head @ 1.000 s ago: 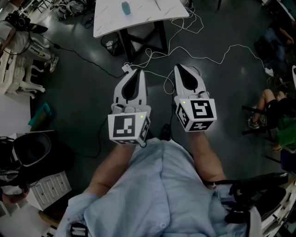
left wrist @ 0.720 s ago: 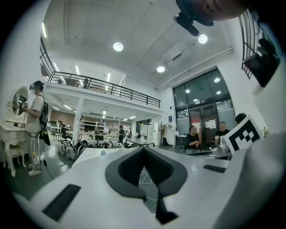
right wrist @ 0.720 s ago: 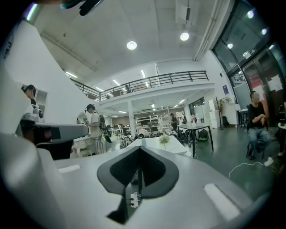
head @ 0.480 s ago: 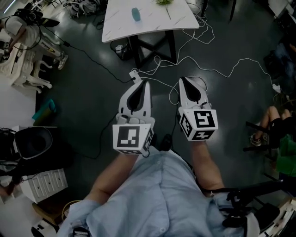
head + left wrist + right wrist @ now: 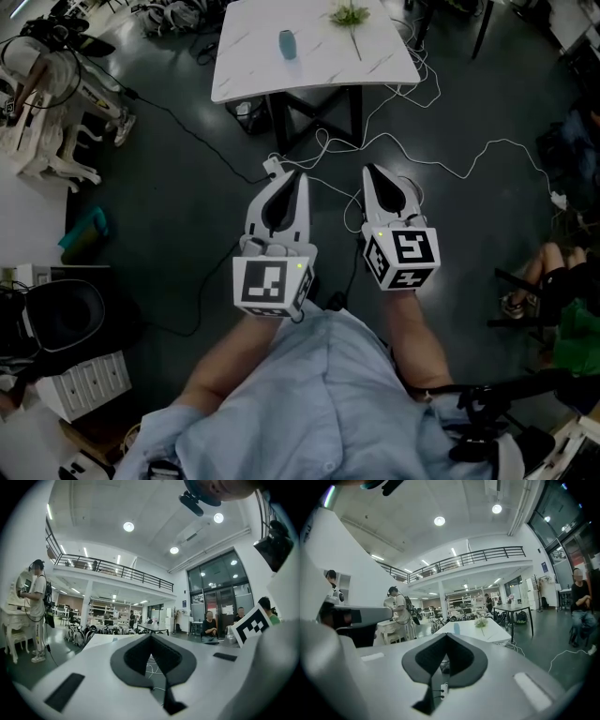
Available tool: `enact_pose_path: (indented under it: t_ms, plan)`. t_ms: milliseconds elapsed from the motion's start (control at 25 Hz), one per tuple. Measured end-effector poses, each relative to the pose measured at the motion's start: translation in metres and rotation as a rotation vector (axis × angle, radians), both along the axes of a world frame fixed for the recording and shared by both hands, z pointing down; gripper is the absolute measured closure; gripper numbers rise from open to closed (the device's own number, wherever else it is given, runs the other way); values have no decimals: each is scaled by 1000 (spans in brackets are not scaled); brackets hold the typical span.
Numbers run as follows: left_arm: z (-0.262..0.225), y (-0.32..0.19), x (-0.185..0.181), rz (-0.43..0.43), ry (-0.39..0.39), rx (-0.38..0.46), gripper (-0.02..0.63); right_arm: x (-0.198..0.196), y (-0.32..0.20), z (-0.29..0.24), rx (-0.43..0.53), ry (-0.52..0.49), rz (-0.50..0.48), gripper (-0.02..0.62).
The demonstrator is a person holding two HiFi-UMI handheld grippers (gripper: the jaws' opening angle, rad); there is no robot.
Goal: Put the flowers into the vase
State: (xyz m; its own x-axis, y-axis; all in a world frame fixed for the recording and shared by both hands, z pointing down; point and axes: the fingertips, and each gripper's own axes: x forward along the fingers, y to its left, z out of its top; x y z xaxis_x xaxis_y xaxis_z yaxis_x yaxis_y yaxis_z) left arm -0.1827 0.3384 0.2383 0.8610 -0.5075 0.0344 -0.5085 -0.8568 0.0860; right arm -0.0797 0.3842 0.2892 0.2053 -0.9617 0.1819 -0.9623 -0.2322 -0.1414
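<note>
Where the head view meets its left edge, white furniture (image 5: 42, 141) and a teal object (image 5: 82, 230) sit on the dark floor (image 5: 169, 187), with a black seat (image 5: 56, 314) and a small white drawer unit (image 5: 89, 380) lower down. Left gripper (image 5: 297, 174): held out over the floor in front of the person's pale blue shirt (image 5: 319, 394). Its jaws are together at the tips with nothing between them, and its own view shows the tips meeting. Beyond it, at the top of the view, is the white worktop (image 5: 253, 66). A small blue vase (image 5: 287, 43) stands upright on it. The flowers (image 5: 350, 15) lie flat on the same worktop to the vase's right, apart from it, with the green-white head toward the far edge and the stem running toward the near edge. Right gripper (image 5: 368, 170): beside the left one, not touching it, also over the floor and well short of the worktop. Its jaws are closed on themselves, empty. White cables (image 5: 450, 169) trail across the floor from below the worktop toward the right. At the far right edge is a seated person (image 5: 530, 286).
</note>
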Motion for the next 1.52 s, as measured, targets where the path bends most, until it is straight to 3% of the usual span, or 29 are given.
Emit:
enact_pose_path:
  t_ms: [560,1120,1520]
  plan:
    - [-8,-138,35,47,39,-8,601,31,-137,-14,-10,31,25,594]
    - [6,-185,87,103,29,-48,601,89,-176,-25,-16,79,93,594]
    - [14,-227,158,80,-10,-42,601,170,-216,-13,-23,48,101,594]
